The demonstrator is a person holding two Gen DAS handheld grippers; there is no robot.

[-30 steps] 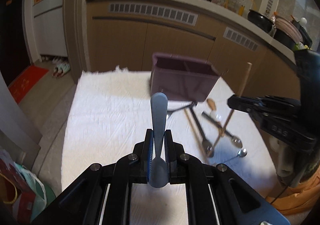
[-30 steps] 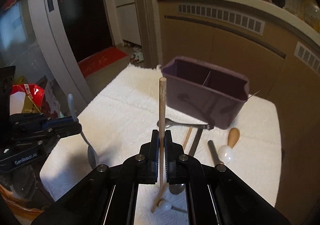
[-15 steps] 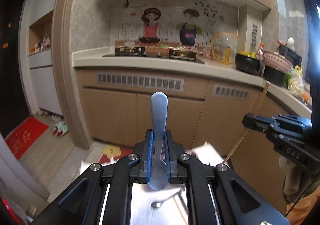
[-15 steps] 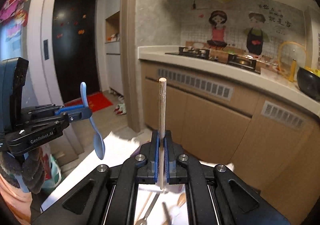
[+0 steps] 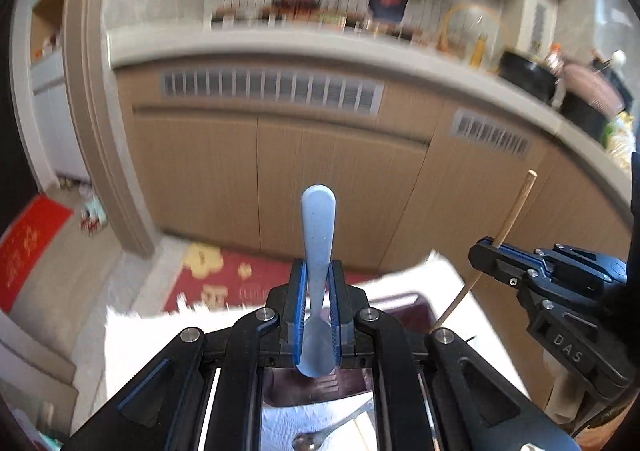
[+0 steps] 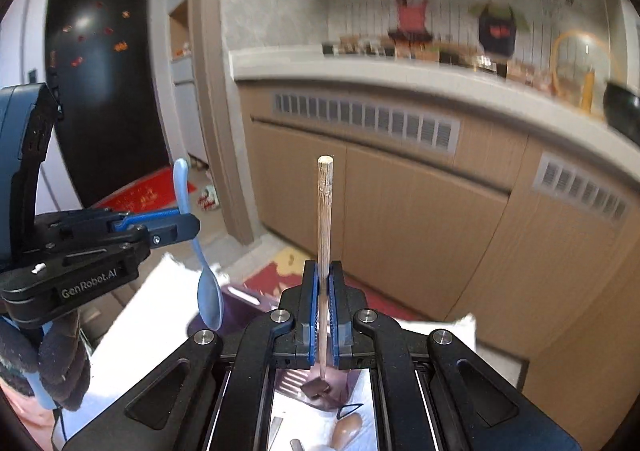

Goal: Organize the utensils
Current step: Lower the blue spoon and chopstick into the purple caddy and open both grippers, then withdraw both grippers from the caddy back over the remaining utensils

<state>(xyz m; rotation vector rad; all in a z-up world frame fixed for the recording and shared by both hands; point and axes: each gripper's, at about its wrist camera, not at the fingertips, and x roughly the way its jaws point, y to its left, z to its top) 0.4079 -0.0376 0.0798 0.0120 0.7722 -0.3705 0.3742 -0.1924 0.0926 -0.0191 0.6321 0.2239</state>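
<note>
Between left tongs (image 5: 318, 305): blue spoon (image 5: 318, 235), upright.

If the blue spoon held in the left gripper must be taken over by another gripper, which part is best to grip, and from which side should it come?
Probably the free upper handle. The blue spoon hangs bowl-down in the left gripper, clamped mid-handle, its flat rounded end standing above the fingers. Come from above, pads closing on the two flat faces. The bowl below is curved and lies near the purple holder.
</note>
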